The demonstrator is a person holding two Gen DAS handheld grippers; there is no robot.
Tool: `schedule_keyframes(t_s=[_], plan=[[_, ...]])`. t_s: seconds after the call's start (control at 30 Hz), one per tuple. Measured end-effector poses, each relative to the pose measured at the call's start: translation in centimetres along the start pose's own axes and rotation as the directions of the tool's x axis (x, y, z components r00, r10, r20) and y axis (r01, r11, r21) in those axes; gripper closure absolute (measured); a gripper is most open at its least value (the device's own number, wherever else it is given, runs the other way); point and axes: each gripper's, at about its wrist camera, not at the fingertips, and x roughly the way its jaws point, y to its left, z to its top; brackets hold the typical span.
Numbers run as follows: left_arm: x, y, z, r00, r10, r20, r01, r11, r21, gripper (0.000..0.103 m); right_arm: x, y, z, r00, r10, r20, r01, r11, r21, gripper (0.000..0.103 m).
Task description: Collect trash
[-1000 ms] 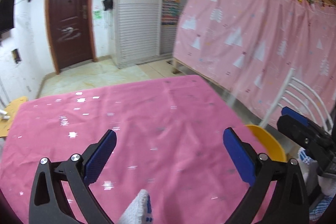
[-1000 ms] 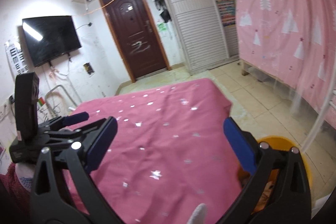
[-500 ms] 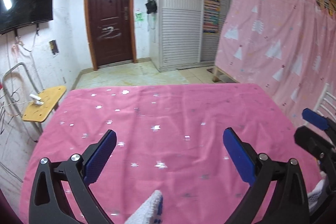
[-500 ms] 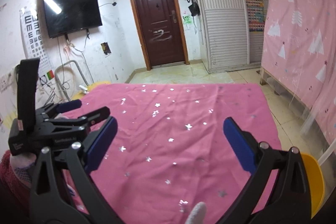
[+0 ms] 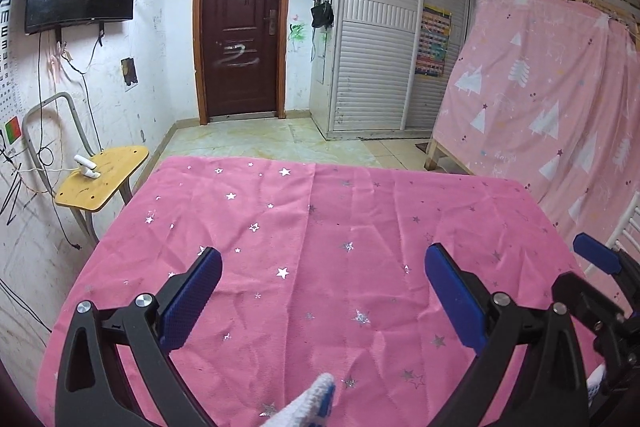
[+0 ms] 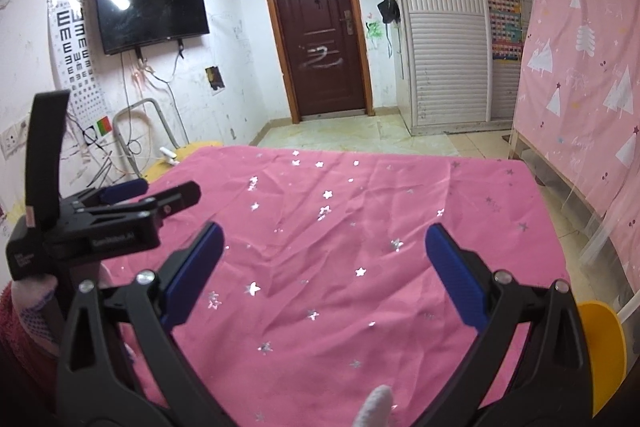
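Left wrist view: left gripper (image 5: 322, 297) wide open, holds nothing, above pink cloth (image 5: 360, 227).
Risk: no trash in sight on cloth, so a closing grab would only pinch fabric (judgement).
Right wrist view: right gripper (image 6: 320, 275) spread wide, empty; yellow bin (image 6: 604, 347) low at right, contents hidden.
Trash: none visible; location can't be told.

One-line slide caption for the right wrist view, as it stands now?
Open right gripper above a pink star-print tablecloth, no trash visible on it; left gripper alongside, yellow bin at right.
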Motion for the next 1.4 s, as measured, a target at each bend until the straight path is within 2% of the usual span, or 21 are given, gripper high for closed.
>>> schedule_keyframes(t_s=[1.4], plan=[[-0.17,-0.48,-0.13,0.999,0.046,0.027,-0.047,0.998,0.029,0.010,0.35,0.14,-0.54,1.000,0.018,-0.016,-0.018,1.000,0.004,0.006]])
